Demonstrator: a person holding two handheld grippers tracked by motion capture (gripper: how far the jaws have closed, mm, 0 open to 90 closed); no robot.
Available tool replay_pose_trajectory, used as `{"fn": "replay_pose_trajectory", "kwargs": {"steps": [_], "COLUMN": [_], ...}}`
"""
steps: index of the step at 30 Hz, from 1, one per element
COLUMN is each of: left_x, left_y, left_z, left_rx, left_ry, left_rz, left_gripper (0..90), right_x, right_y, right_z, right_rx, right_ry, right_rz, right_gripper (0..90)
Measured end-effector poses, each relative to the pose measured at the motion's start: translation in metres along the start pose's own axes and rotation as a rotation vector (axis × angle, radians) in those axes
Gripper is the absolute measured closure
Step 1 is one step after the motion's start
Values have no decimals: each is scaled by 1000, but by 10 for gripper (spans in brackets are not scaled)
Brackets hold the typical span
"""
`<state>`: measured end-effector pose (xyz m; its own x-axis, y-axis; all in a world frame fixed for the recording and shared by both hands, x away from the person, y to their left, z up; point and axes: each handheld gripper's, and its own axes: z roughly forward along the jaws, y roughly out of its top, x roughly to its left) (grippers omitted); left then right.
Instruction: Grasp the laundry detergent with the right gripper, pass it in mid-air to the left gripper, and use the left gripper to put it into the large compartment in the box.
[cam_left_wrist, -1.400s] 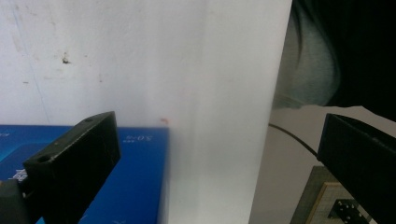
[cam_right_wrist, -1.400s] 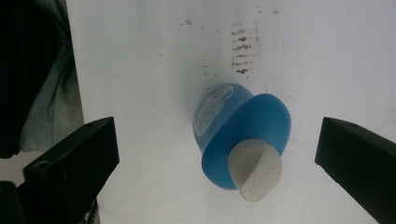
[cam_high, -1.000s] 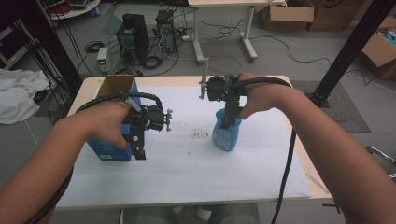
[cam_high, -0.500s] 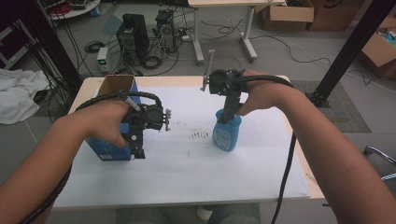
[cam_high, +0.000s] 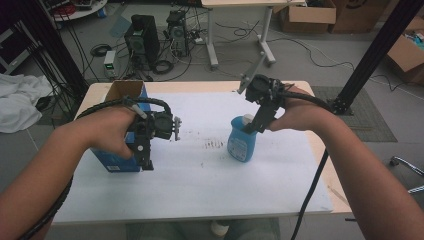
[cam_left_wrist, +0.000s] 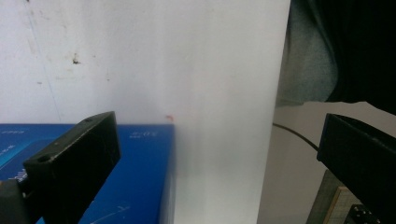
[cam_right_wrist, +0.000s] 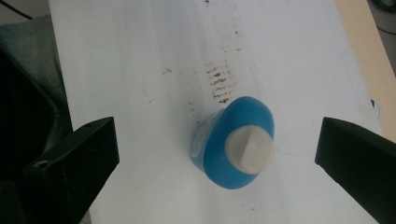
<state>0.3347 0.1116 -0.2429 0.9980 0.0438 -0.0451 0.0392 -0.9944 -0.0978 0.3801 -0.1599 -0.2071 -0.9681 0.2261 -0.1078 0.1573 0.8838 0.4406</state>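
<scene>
left tongs (cam_high: 145, 160) point down at the near right corner of the blue box (cam_high: 116, 161), which stands at the left of the white-covered counter (cam_high: 200, 190); jaws spread wide and gripping nothing. in the left gripper view one jaw overlaps the box's blue face and the other hangs beyond the counter's edge, so the box is beside the gap rather than squarely in it; likely parked here as a waiting or steadying hand. brown smudges (cam_high: 216, 145) mark the sheet mid-counter. right tongs (cam_high: 250, 129) sit directly over the blue bottle (cam_high: 242, 142), upright right of centre. in the right gripper view the white cap (cam_right_wrist: 248, 150) lies between the wide-open jaws, nearer the right jaw, no contact: looks like alignment for a top-down grab of the neck.
</scene>
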Motion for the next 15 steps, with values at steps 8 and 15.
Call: {"fn": "replay_pose_trajectory", "kwargs": {"steps": [8, 15], "left_x": [-2, 0], "left_y": [-1, -1], "left_z": [-1, 0], "left_rx": [-10, -14], "left_ry": [3, 3], "left_rz": [-1, 2], "left_gripper": [1, 1], "right_x": [8, 16], "right_y": [-44, -94], "right_z": [2, 22], "right_rx": [-163, -306], "right_ry": [-44, -78], "right_rz": [78, 195], "right_gripper": [0, 0]}}
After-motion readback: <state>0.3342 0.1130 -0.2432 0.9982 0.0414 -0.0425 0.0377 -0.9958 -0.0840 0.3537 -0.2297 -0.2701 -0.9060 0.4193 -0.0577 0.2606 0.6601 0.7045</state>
